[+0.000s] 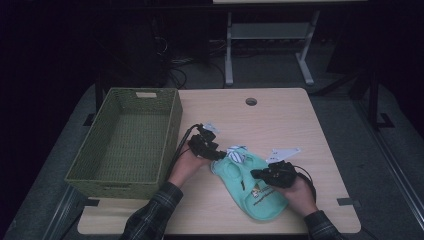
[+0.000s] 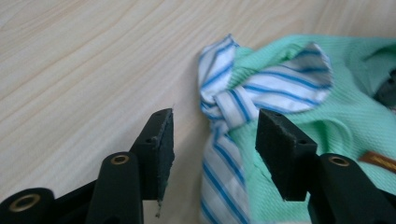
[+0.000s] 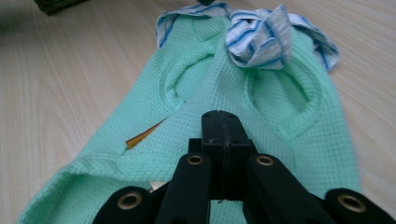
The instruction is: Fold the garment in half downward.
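Shirt (image 1: 252,185) lies flat on the table (image 1: 280,115) beside the basket (image 1: 125,140), soft and floppy (grab a hem or collar), left gripper (image 2: 212,135) spread at the striped collar (image 2: 261,88), right gripper (image 3: 219,135) pressed together over the cloth.
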Motion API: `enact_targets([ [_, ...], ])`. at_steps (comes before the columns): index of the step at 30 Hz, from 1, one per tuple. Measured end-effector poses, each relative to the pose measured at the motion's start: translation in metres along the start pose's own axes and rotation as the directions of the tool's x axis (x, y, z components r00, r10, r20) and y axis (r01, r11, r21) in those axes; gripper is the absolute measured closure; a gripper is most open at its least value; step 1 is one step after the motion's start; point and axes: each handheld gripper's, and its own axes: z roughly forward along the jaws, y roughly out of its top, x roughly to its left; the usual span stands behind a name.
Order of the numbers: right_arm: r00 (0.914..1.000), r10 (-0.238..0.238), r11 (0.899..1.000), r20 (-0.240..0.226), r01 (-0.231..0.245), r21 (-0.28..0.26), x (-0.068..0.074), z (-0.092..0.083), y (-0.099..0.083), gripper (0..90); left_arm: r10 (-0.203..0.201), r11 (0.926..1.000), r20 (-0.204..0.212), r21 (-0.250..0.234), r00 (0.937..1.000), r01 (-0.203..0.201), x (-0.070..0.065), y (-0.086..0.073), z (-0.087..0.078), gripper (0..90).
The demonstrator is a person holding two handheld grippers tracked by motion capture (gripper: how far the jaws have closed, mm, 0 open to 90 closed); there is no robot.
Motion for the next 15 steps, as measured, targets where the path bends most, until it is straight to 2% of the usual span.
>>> enact_targets([
  [1, 1.0, 0.001, 1.0, -0.003, -0.001, 0.007, 0.001, 0.002, 0.0, 89.7, 0.007, 0.9999, 0.0, 0.009, 1.0, -0.007, 0.002, 0.001, 0.001, 45.3],
  [2, 1.0, -0.005, 1.0, -0.005, 0.005, 0.016, 0.001, 0.004, 0.0, 89.7, -0.009, 1.0, 0.002, -0.002, 1.0, 0.009, 0.003, 0.002, 0.004, 44.7],
  [6, 0.9999, -0.017, 0.999, -0.004, 0.017, 0.05, 0.001, 0.012, -0.003, 89.6, -0.019, 0.9998, 0.005, -0.004, 0.9998, 0.019, 0.006, 0.005, 0.014, 43.1],
  [9, 0.9999, -0.014, 0.997, 0.003, 0.014, 0.08, 0.001, 0.017, -0.004, 89.7, -0.017, 0.9998, 0.01, 0.014, 0.9998, 0.017, 0.007, 0.004, 0.022, 41.8],
  [13, 0.9999, -0.016, 0.997, 0.0, 0.016, 0.078, 0.001, 0.018, -0.005, 89.7, -0.011, 0.9993, 0.011, 0.035, 0.9999, 0.01, 0.005, 0.001, 0.027, 39.6],
  [15, 0.9999, -0.011, 0.997, -0.004, 0.011, 0.075, 0.0, 0.018, -0.005, 89.7, 0.011, 0.9986, 0.013, 0.052, 0.9998, -0.012, 0.005, 0.0, 0.027, 38.7],
])
